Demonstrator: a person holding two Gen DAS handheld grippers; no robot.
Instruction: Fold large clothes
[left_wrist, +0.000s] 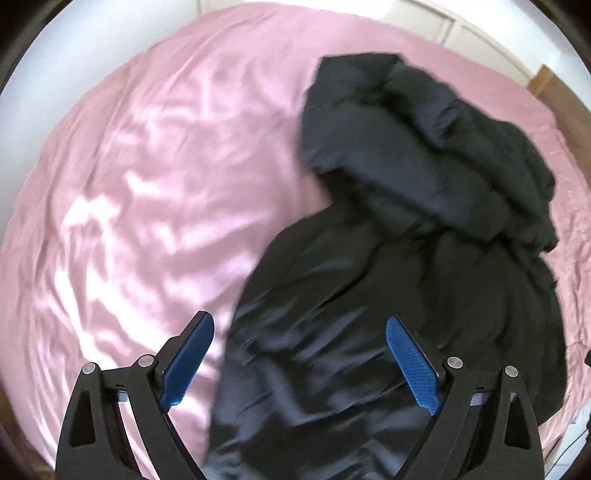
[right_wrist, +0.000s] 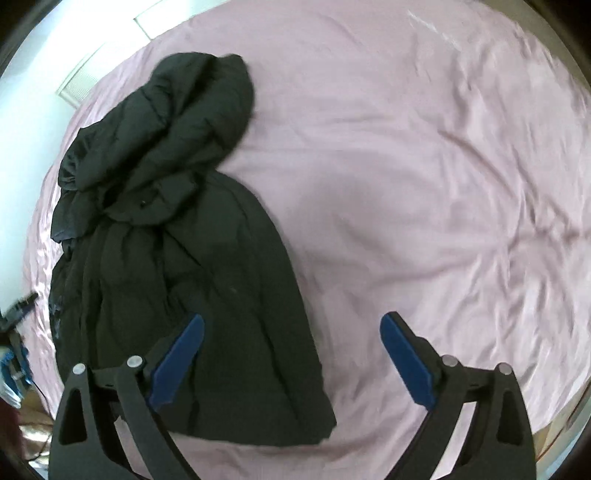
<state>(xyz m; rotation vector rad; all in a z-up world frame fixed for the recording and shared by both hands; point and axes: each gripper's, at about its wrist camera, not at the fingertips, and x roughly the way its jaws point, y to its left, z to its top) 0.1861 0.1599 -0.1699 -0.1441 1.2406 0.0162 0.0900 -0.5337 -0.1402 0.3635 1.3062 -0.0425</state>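
Right now your left gripper (left_wrist: 299, 363) and right gripper (right_wrist: 291, 363) hover with jaws wide and empty over the dark puffy coat (right_wrist: 177, 266), bunched toward eleven o'clock on the pink bed (right_wrist: 424, 184), so a pinch of its slippery shell could slide free mid-fold.

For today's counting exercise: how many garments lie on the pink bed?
1. A black jacket lies bunched on the pink bedsheet, below the left hand-held gripper and left of the right hand-held gripper. Its folds could hide something smaller.

Black coat (right_wrist: 177, 258) on pink sheet (right_wrist: 424, 184)
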